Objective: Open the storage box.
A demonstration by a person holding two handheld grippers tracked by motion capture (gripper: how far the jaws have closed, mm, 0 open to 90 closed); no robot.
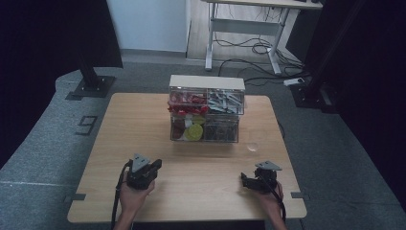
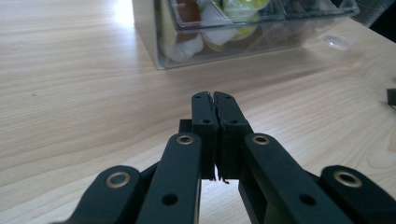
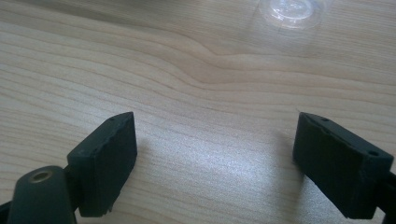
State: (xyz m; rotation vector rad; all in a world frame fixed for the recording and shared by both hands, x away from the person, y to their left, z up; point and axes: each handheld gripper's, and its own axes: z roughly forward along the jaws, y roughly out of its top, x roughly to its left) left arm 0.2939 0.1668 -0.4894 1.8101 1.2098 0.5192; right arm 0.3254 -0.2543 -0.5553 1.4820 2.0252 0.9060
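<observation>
Nearest the person, the left gripper (image 1: 156, 167) sits in a hand over the front of the wooden bench (image 1: 143, 124), its jaws pressed together with nothing between them. The right gripper (image 1: 245, 182) hangs over the front right of the bench, its jaws spread wide and empty. Farther on, just ahead of the right gripper, a small clear round lid (image 1: 252, 146) lies flat on the wood. Beyond it, at the middle of the bench, stands a clear plastic drawer box (image 1: 206, 110) holding red, yellow and grey items.
</observation>
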